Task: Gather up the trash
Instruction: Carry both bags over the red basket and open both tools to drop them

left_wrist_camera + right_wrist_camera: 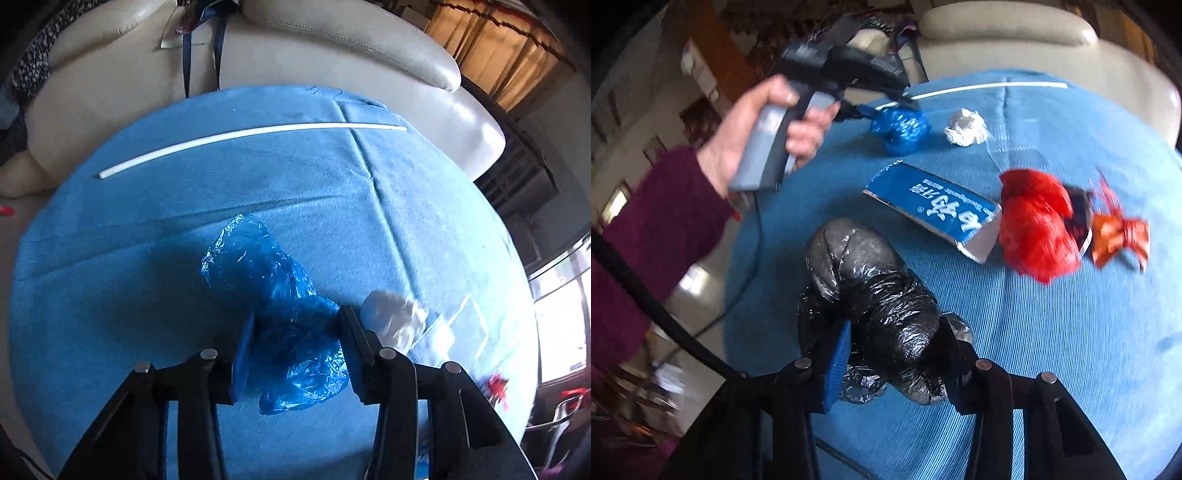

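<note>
I see the bench (110,295) under its blue cloth filling both wrist views, with a cream sofa (332,48) behind its far edge. Taking the long white rod (251,133) near that far edge as my landmark, everything else lies on the near side of it. My right claw (892,354) is clenched on a crumpled black plastic bag (871,288), the pads pressing into its lower end, well on the near side of the rod. My left claw (293,343) is grasping a crumpled blue plastic bag (273,295), which bunches between the pads and spreads toward the rod. In the right wrist view I see a hand (764,125) in a maroon sleeve holding that left claw just short of the rod. A flattened blue carton (934,210) with white lettering lies midway between the rod and my right claw, with a red plastic bag (1034,225) touching its end and a small orange wrapper (1119,236) beside that. A white paper wad (966,127) sits beside the blue bag, near the rod.
</note>
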Demonstrator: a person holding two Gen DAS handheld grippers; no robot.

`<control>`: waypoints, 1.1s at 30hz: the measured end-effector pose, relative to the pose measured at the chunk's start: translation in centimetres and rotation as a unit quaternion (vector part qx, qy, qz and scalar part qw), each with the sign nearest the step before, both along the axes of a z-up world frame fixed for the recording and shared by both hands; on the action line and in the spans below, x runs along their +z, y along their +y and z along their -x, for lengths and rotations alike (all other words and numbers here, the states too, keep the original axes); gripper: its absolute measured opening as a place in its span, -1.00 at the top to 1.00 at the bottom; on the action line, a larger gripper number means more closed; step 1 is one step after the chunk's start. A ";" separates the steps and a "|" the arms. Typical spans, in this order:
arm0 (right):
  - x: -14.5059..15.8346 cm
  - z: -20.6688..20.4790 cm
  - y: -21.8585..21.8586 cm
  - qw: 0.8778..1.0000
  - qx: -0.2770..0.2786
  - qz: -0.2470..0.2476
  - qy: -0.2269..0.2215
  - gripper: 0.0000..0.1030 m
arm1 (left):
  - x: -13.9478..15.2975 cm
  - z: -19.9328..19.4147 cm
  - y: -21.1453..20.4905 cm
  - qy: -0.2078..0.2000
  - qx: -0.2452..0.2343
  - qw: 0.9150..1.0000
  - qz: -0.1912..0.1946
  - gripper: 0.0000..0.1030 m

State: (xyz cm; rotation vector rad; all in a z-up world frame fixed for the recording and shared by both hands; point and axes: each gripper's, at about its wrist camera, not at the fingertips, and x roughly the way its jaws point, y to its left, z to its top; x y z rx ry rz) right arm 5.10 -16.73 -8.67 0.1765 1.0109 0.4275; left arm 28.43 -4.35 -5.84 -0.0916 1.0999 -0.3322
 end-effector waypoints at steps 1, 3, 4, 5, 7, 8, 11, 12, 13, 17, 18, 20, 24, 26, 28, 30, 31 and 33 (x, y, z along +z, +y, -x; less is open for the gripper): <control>0.2 0.4 -0.5 1.000 -0.008 -0.014 0.000 0.08 | 0.1 0.6 0.3 -0.001 0.001 1.000 0.000 0.13; 0.8 1.1 -1.7 0.999 -0.022 -0.035 -0.002 0.08 | 0.1 1.6 0.9 0.000 0.002 1.000 0.003 0.14; 0.9 1.1 -2.2 0.998 -0.030 -0.047 -0.002 0.08 | 0.2 2.5 1.3 0.000 0.004 1.000 0.001 0.14; 1.0 1.3 -2.7 0.998 -0.036 -0.055 -0.003 0.08 | 0.2 3.2 1.7 -0.002 0.004 1.000 0.002 0.15; 1.4 2.3 -4.1 0.995 -0.058 -0.078 -0.007 0.08 | 0.7 5.3 2.3 -0.015 0.003 1.000 0.005 0.15; 1.6 2.8 -4.7 0.994 -0.065 -0.084 -0.008 0.08 | 1.0 6.1 2.6 -0.023 0.001 1.000 0.005 0.15; 1.8 4.0 -6.5 0.990 -0.097 -0.103 -0.013 0.08 | 2.0 9.3 3.2 -0.047 -0.004 0.999 0.005 0.15; 1.7 4.4 -7.3 0.987 -0.109 -0.114 -0.012 0.08 | 2.3 10.3 3.4 -0.051 -0.006 0.999 0.008 0.15; 1.7 4.7 -7.8 0.986 -0.117 -0.120 -0.012 0.08 | 2.6 11.7 3.5 -0.055 -0.009 0.998 0.013 0.15; 1.6 6.1 -9.6 0.981 -0.148 -0.127 -0.016 0.08 | 4.1 15.8 2.9 -0.080 -0.027 0.996 0.015 0.15; 1.7 6.6 -10.1 0.979 -0.155 -0.128 -0.016 0.08 | 4.5 17.1 2.5 -0.087 -0.037 0.995 0.019 0.15; 2.1 7.9 -10.9 0.977 -0.165 -0.135 -0.018 0.08 | 5.3 19.1 1.6 -0.101 -0.058 0.993 0.021 0.15; 2.7 9.9 -12.2 0.974 -0.180 -0.132 -0.025 0.08 | 6.6 23.0 -1.8 -0.133 -0.114 0.984 0.012 0.15; 3.0 11.0 -12.9 0.973 -0.190 -0.130 -0.029 0.08 | 7.2 24.9 -3.6 -0.149 -0.142 0.979 0.007 0.15; 3.4 12.6 -14.1 0.971 -0.199 -0.129 -0.032 0.08 | 7.8 26.6 -5.6 -0.169 -0.171 0.971 0.002 0.15; 3.8 14.1 -15.1 0.969 -0.211 -0.123 -0.038 0.08 | 8.1 28.0 -7.2 -0.180 -0.196 0.964 0.000 0.15; 3.9 14.7 -15.5 0.968 -0.216 -0.121 -0.041 0.08 | 8.1 28.6 -8.1 -0.181 -0.210 0.961 0.000 0.15; 4.1 16.1 -16.5 0.965 -0.231 -0.118 -0.045 0.08 | 8.0 29.5 -9.5 -0.178 -0.229 0.957 -0.002 0.15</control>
